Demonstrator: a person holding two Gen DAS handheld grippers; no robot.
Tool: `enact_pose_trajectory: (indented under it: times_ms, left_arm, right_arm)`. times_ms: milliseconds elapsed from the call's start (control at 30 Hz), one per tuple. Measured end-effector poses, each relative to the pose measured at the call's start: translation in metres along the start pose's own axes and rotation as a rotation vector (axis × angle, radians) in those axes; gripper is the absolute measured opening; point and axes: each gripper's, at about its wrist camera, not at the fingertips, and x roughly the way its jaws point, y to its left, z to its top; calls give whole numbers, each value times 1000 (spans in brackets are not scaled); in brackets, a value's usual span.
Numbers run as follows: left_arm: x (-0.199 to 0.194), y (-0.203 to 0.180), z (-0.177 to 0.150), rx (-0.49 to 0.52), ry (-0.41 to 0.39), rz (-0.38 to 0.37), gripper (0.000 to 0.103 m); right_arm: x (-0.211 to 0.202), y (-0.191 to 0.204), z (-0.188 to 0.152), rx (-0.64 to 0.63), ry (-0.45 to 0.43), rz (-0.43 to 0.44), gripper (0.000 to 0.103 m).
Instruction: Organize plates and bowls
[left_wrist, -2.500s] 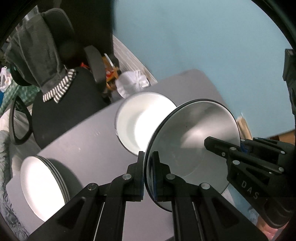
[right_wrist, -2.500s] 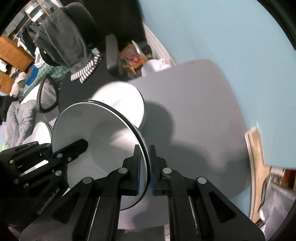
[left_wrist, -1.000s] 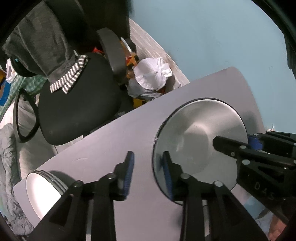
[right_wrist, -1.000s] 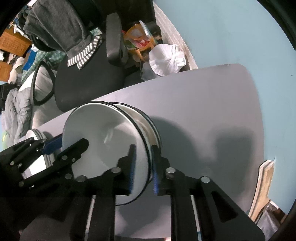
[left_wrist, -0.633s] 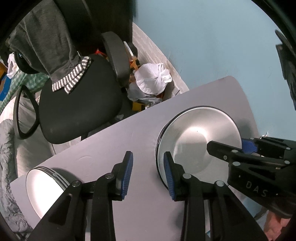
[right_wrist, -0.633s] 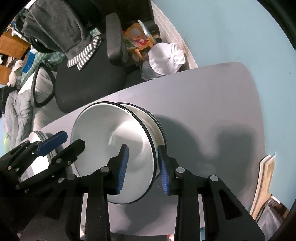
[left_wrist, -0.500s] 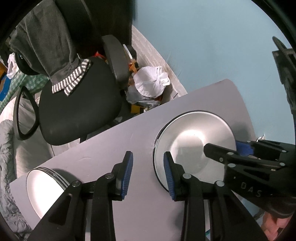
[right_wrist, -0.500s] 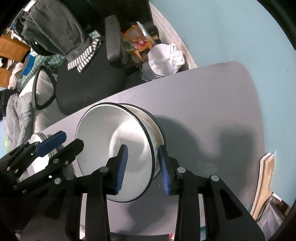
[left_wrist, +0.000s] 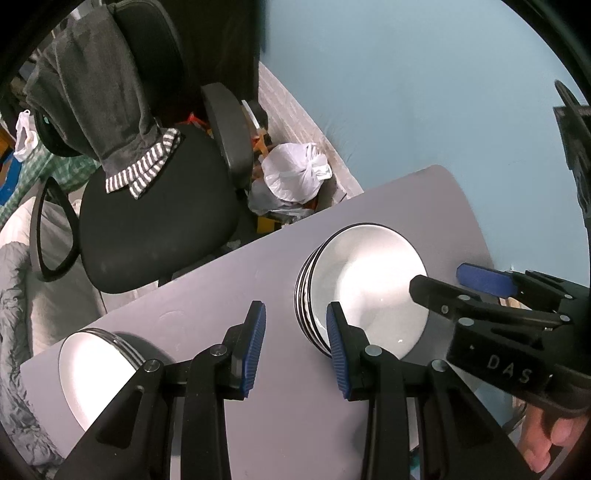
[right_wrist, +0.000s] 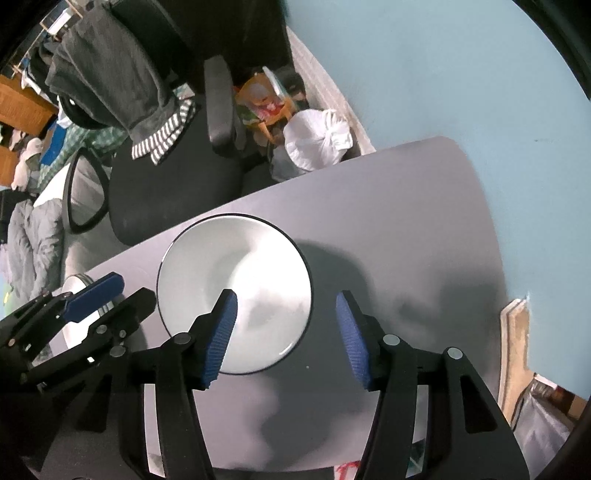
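A stack of white plates with black rims (left_wrist: 362, 288) rests on the grey table (left_wrist: 207, 295). My left gripper (left_wrist: 295, 332) hovers open above the stack's left edge, with nothing pressed between its blue pads. In the right wrist view the same stack (right_wrist: 236, 291) lies below my right gripper (right_wrist: 288, 325). Its jaws are opening, and the stack's right rim shows in the gap, clear of the pads. A second stack of white plates (left_wrist: 96, 365) sits at the table's near left corner. Each gripper shows in the other's view, the right gripper (left_wrist: 480, 291) and the left gripper (right_wrist: 92, 299).
A black office chair (left_wrist: 155, 221) draped with a grey garment stands beyond the table's far edge. A white plastic bag (left_wrist: 291, 173) and clutter lie on the floor by the blue wall. A hand (left_wrist: 546, 443) shows at lower right. A wooden board (right_wrist: 513, 350) leans off the table's right edge.
The plate held by both grippers now lies on top of the stack. Both grippers let go and rose, and the right jaws spread wider.
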Motion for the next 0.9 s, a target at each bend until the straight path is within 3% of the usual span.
enact_pose_trajectory:
  times_ms: [433,600,900]
  left_arm:
    - [-43,0,-20,-15,-38,6,35]
    - [-57,3,-30,-20,-53,5,40]
    - [-73,6,-46,-24,-55,-12,41]
  right_arm:
    - [-43,6,-20,-22,-119,-52,67]
    - [-57,11,-27,-38,-149,-55,68]
    - [-77,16,-44,-58,-186,-61,69]
